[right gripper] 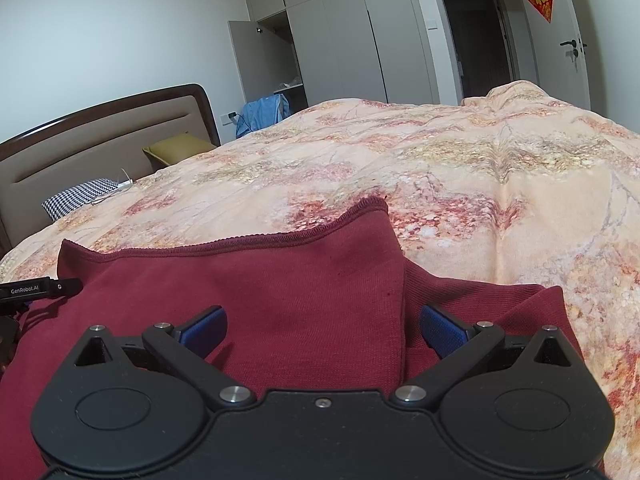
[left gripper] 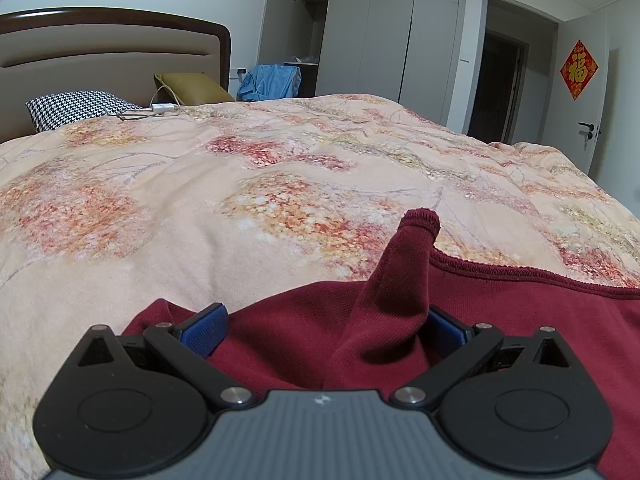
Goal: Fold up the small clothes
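Both the left tongs (left gripper: pixel 324 330) and right tongs (right gripper: pixel 322 330) are wide open, holding nothing, over the red shirt (right gripper: pixel 248 284) on the bed (left gripper: pixel 280 168); next they should pinch an edge to fold it.

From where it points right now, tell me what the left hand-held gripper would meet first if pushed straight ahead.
The left hand-held gripper is open, and a raised fold of the dark red garment already stands between its fingers, so it would meet that first. Beyond lies the floral bedcover. Depth is hard to judge through the fisheye.

floral quilt (left gripper: pixel 280 184) | houndstooth pillow (left gripper: pixel 76 109) | olive cushion (left gripper: pixel 192 87) | wardrobe door (left gripper: pixel 276 28) open
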{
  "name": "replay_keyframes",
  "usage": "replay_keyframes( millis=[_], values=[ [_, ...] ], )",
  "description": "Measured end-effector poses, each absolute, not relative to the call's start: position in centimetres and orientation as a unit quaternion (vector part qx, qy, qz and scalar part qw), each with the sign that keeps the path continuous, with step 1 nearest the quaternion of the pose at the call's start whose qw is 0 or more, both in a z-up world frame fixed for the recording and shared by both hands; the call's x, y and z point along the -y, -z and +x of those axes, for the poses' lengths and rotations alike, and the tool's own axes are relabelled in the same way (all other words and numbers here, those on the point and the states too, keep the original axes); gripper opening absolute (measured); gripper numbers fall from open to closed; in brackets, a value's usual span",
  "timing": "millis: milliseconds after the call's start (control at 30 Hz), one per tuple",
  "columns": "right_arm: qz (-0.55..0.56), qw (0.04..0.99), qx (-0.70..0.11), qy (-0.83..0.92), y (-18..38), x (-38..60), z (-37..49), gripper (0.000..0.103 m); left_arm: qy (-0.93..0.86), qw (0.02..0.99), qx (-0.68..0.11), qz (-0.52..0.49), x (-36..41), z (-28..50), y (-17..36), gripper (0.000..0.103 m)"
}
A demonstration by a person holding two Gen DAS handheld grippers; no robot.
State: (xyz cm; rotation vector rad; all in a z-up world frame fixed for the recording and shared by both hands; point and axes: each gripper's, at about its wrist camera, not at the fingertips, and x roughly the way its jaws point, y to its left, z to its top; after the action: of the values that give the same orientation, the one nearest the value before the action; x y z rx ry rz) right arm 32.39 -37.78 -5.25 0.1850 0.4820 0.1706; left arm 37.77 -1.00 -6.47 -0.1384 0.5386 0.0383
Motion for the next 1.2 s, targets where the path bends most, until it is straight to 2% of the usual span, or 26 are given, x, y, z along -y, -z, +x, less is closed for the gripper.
replay_keyframes(
  millis=[267,433,600,733,1000,1200],
  values=[
    [0.092,0.963,-0.238,-0.084,5.2,37.8,32.4,0.103,-0.015,0.961,-0.269,-0.07,0.9,37.6,6.2,0.103],
    [0.096,0.96,-0.255,-0.065,3.8,37.8,31.8,0.102,-0.021,0.954,-0.296,-0.054,1.2,37.2,4.1,0.103],
    [0.104,0.973,-0.204,-0.036,1.6,36.6,27.4,0.103,-0.007,0.958,-0.268,-0.099,0.1,33.4,0.9,0.103],
    [0.062,0.984,-0.164,-0.036,1.1,33.5,24.1,0.103,-0.011,0.954,-0.269,-0.134,-0.8,29.7,-0.1,0.103],
    [-0.051,0.992,-0.107,-0.053,3.0,25.8,19.7,0.103,-0.038,0.948,-0.258,-0.184,-2.0,21.0,2.5,0.103],
    [-0.097,0.989,-0.105,-0.044,5.0,23.1,19.5,0.103,-0.026,0.953,-0.23,-0.197,-1.5,17.7,4.8,0.103]
  ],
)
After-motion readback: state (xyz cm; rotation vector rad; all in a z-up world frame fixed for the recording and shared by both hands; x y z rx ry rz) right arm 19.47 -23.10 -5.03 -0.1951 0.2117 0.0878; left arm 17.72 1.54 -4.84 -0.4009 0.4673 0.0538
